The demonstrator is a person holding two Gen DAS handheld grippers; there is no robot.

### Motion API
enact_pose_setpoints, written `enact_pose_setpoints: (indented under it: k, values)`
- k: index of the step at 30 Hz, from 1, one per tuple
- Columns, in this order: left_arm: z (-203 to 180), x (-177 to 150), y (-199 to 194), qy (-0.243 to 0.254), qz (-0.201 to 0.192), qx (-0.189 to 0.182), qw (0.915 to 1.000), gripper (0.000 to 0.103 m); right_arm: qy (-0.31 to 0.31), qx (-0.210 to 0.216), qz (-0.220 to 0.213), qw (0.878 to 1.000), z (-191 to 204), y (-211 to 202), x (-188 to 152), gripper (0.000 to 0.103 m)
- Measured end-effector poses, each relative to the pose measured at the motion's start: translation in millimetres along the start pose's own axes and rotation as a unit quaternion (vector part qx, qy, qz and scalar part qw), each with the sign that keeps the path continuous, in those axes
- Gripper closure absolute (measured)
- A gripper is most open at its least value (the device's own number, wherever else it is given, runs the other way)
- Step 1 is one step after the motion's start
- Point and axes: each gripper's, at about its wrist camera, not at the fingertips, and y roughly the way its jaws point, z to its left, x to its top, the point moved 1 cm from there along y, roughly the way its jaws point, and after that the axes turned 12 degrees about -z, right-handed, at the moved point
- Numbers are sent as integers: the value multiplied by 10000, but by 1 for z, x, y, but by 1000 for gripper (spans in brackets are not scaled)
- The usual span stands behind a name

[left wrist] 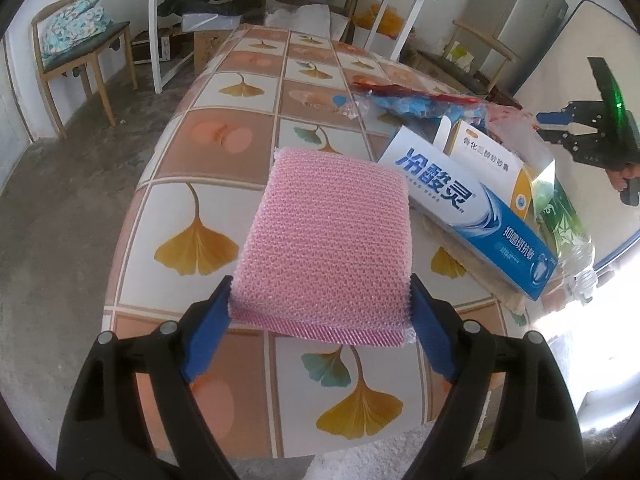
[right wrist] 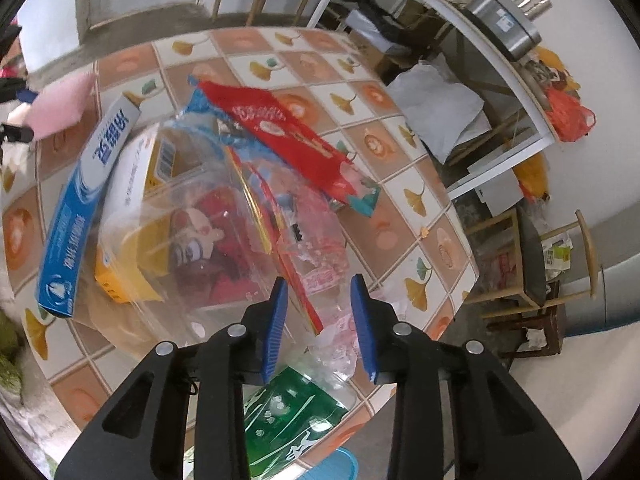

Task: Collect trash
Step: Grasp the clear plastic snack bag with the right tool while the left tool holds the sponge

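My left gripper (left wrist: 320, 284) is shut on a pink mesh sponge (left wrist: 324, 236), its blue pads pressing both sides, held above the ginkgo-patterned table (left wrist: 208, 140). That sponge (right wrist: 60, 104) shows at the far left of the right wrist view. My right gripper (right wrist: 320, 280) hangs over a trash pile with its jaws partly apart. A crumpled clear wrapper with pink print (right wrist: 320, 276) lies between them, and I see no pad pressing it. The pile holds a blue toothpaste box (right wrist: 84, 188), a yellow-white box (right wrist: 132, 200), a red wrapper (right wrist: 288, 136) and a green-labelled clear bottle (right wrist: 292, 412).
The pile sits along the table's right side, with the toothpaste box (left wrist: 468, 208) nearest the sponge. The right gripper (left wrist: 560, 128) and a hand (left wrist: 620, 174) show at the far right. A chair (left wrist: 76, 48) and a white desk (left wrist: 160, 20) stand behind; a wooden stool (right wrist: 532, 264) stands beside the table.
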Motion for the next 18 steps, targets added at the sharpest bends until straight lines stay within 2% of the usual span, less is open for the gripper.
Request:
enact_pose_setpoints:
  k: [6,7,11,18]
  values:
    - [-1,0,0,59,-32,-20,10000,24,-251,-10,161,9996,3,12,-4,72]
    - [-1,0,0,55,-44,-24,10000,24,-252,-26,163,9995,3,14,-3,78]
    - [-1,2,-3,84,-96,-15,9999,24,-174,-112,38,9998,0,12,-1,90]
    - [-5,4,-20,139,-247,-13,9996,24,-548,-563,-115,9968,16,-8,-3,96]
